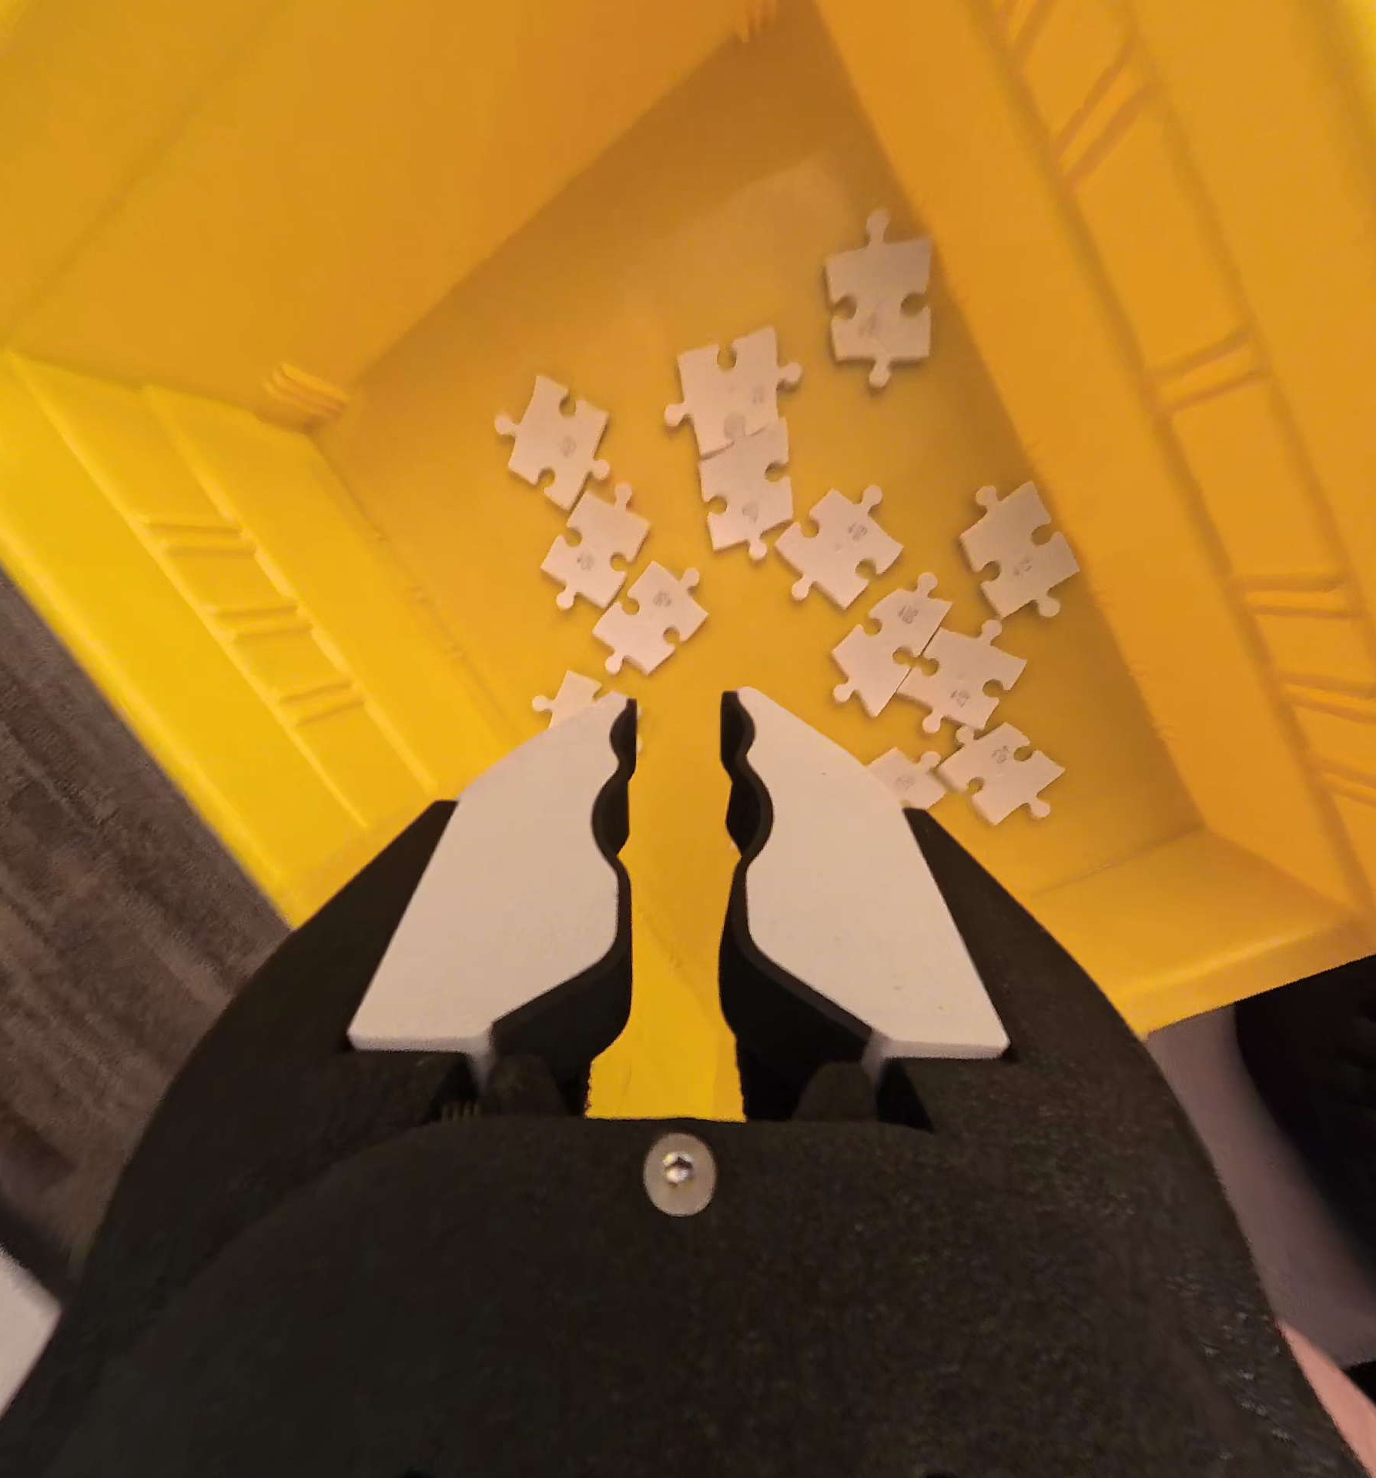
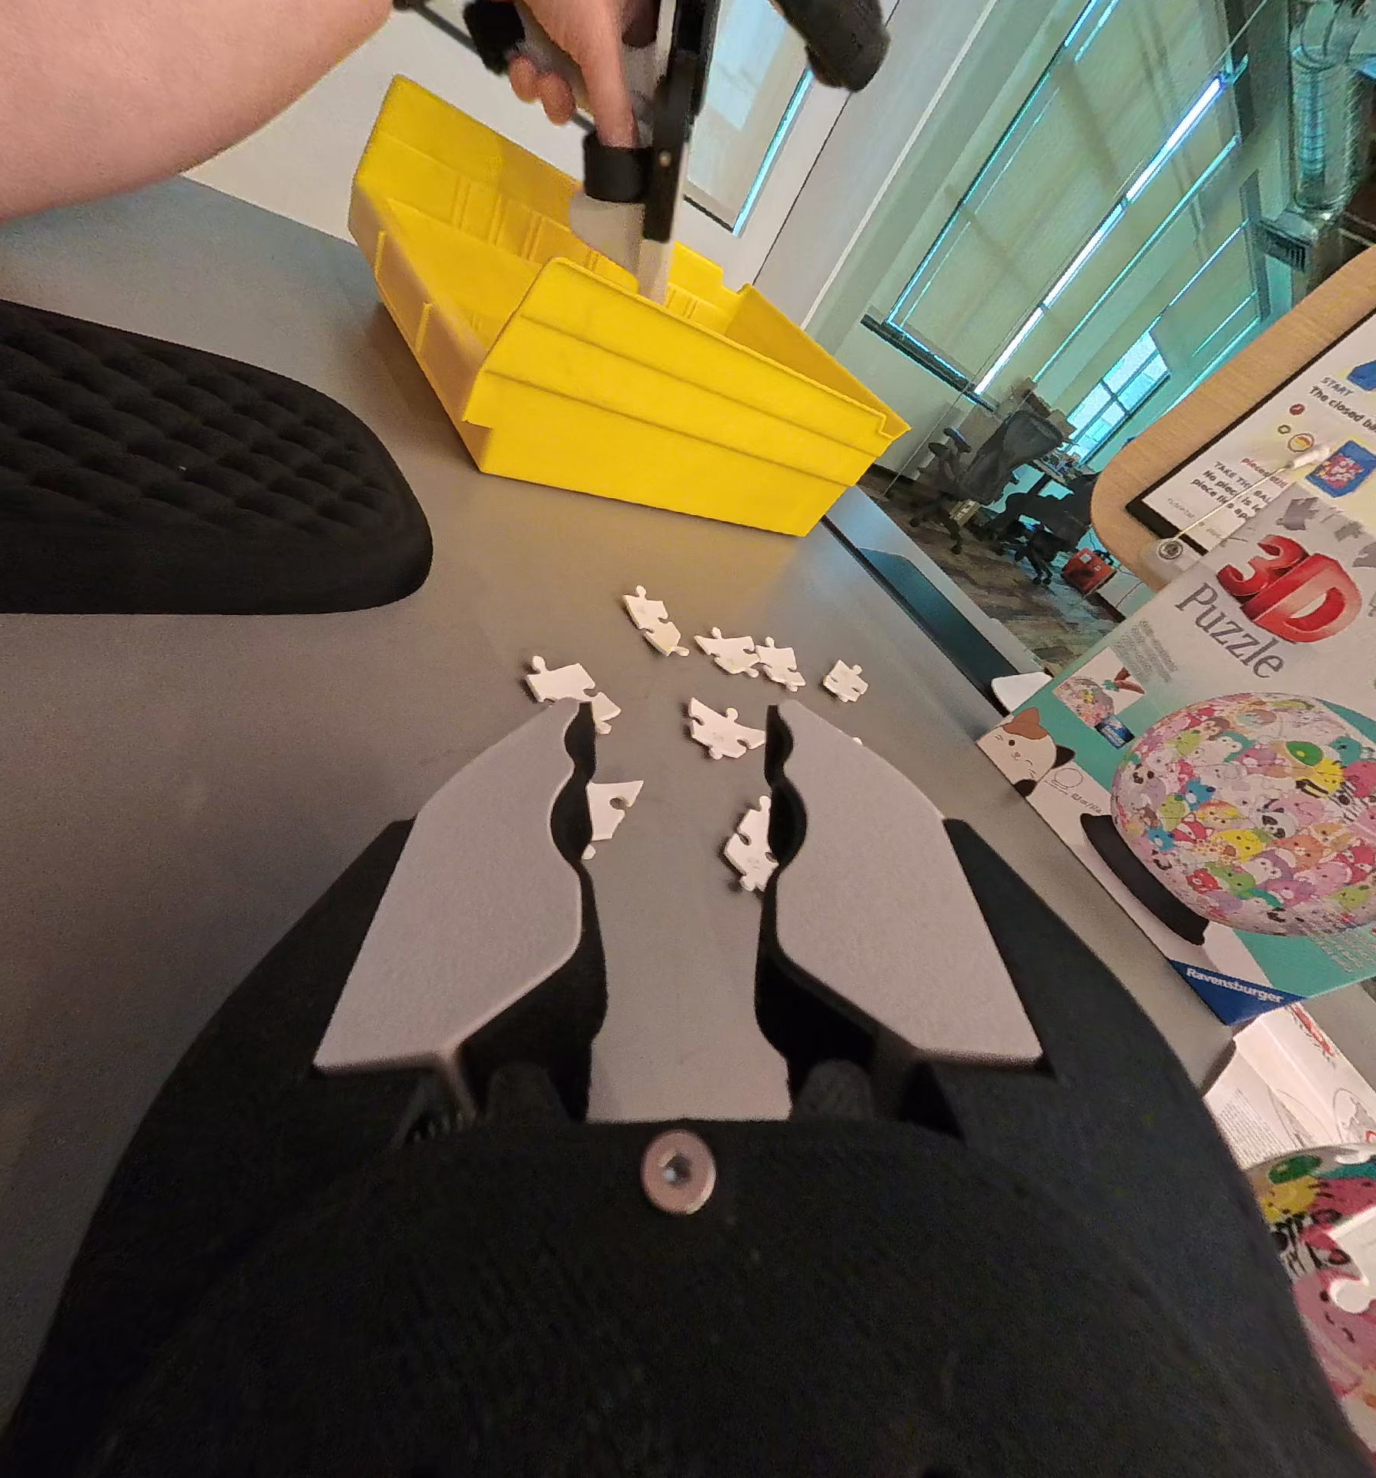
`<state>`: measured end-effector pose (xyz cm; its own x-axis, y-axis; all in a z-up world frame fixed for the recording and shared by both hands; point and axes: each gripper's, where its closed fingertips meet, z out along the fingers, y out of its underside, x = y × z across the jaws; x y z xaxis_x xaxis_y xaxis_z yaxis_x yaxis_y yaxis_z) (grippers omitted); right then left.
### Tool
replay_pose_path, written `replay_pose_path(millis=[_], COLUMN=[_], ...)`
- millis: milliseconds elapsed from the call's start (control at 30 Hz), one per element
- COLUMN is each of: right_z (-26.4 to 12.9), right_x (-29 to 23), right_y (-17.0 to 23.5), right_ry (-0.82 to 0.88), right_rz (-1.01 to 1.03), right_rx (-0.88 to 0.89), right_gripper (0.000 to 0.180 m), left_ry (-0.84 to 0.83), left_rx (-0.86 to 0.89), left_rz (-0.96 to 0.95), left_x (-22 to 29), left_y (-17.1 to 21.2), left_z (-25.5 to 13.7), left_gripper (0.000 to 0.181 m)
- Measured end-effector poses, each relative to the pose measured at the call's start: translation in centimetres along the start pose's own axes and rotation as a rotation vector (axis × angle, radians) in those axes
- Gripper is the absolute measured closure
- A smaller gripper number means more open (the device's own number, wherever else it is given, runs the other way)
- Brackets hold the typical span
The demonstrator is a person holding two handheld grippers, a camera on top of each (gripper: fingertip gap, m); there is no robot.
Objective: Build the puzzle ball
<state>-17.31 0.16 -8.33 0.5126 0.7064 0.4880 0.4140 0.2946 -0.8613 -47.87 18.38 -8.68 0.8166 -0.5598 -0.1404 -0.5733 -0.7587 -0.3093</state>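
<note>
White puzzle pieces (image 1: 838, 546) lie just beyond the parted left hand-held gripper (image 1: 678, 702).

From the left wrist we look steeply down, close into the yellow bin (image 1: 508, 240). From the right wrist we look low across the tabletop (image 2: 188, 760) toward that same bin (image 2: 668, 416), farther off.

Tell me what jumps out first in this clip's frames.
The yellow bin at the far side of the grey table, with the left claw open and lowered into it above scattered white puzzle pieces. More white pieces lie on the table ahead of the open right claw, and the colourful puzzle box stands to the right.
</note>
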Motion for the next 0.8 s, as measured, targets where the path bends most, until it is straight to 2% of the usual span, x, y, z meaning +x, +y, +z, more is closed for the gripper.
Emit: replay_pose_path(millis=[133, 200, 267, 333, 600, 700, 733, 800], right_z=[-0.1, -0.2, -0.4, -0.5, -0.7, -0.6, -0.6, -0.6], right_x=[0.0, 0.1, 0.3, 0.5, 0.6, 0.5, 0.5, 0.4], right_y=[-0.1, -0.2, -0.4, -0.5, -0.5, -0.5, -0.5, -0.5], right_ry=[-0.005, -0.005, -0.006, -0.008, -0.016, -0.020, -0.021, -0.022], right_rz=[0.009, 0.019, 0.033, 0.055, 0.087, 0.081, 0.080, 0.080], right_rx=[0.013, 0.025, 0.038, 0.052, 0.057, 0.053, 0.052, 0.051], right_gripper=[0.138, 0.138, 0.138, 0.138, 0.138, 0.138, 0.138, 0.138], left_ry=[0.171, 0.195, 0.163, 0.098, 0.015, 0.036, 0.057, 0.077], left_rx=[0.184, 0.185, 0.114, 0.061, -0.037, -0.027, -0.027, -0.022], left_rz=[-0.024, -0.057, -0.066, -0.070, -0.078, -0.089, -0.093, -0.101], left_x=[2.2, 2.8, 2.9, 2.4, 1.8, 2.0, 2.3, 2.4], left_y=[-4.0, -5.0, -4.9, -4.6, -3.5, -3.7, -3.6, -3.7], left_z=[1.0, 2.3, 4.0, 5.3, 7.3, 7.5, 7.5, 7.5], left_gripper=[0.139, 0.135, 0.130, 0.132, 0.140, 0.146, 0.154, 0.154])
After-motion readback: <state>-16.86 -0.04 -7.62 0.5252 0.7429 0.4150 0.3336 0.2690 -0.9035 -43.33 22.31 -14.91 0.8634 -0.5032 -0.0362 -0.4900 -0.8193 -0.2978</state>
